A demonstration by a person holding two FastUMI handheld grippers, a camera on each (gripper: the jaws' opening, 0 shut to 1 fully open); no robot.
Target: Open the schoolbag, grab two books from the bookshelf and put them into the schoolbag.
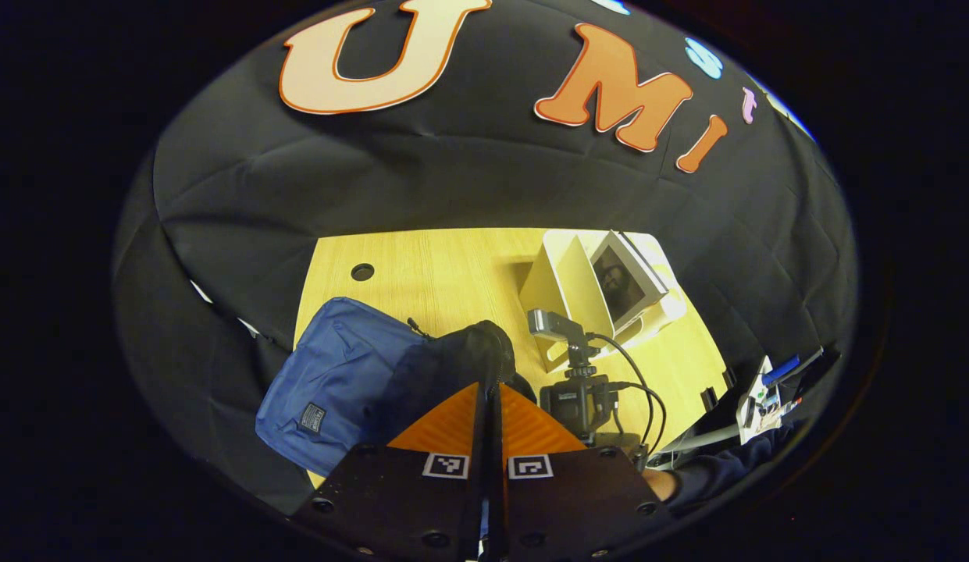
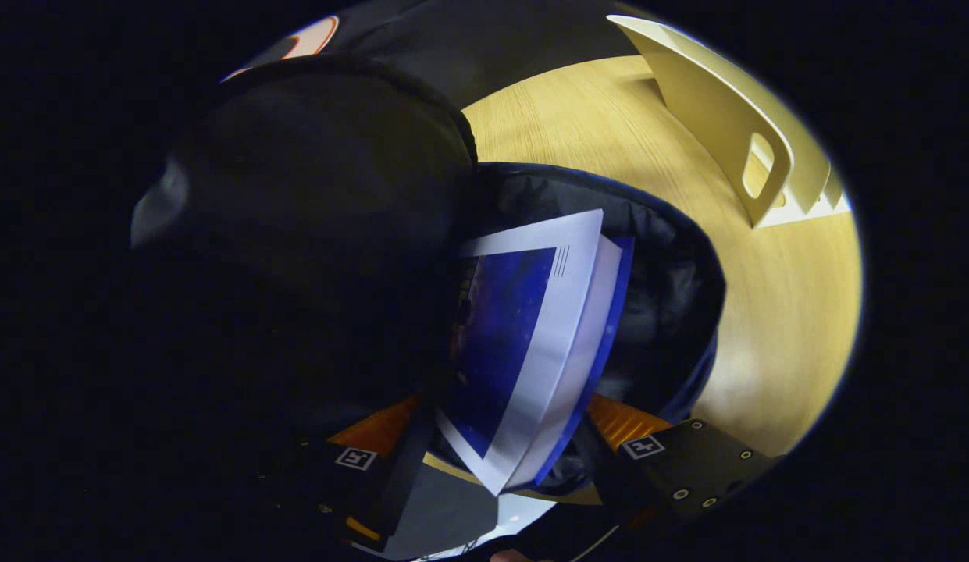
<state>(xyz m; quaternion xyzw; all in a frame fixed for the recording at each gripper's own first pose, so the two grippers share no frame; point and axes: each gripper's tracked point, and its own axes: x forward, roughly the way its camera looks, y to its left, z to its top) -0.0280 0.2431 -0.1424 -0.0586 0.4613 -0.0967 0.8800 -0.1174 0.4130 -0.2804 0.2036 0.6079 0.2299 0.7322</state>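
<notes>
The blue schoolbag [image 1: 340, 382] lies on the wooden counter [image 1: 437, 273] at the lower left of the left gripper view, its dark flap lifted, with the pale bookshelf [image 1: 566, 293] holding one more book [image 1: 625, 285] toward the upper right of centre. In the right gripper view the bag's mouth gapes at centre and a blue-and-white book [image 2: 531, 343] stands tilted inside it, the right gripper [image 2: 500, 453] with its jaws spread wide on either side of the book's lower corner, though I cannot tell whether both press on it. The left gripper [image 1: 488, 390] at bottom centre has its jaws brought fully together against the raised edge of the flap.
</notes>
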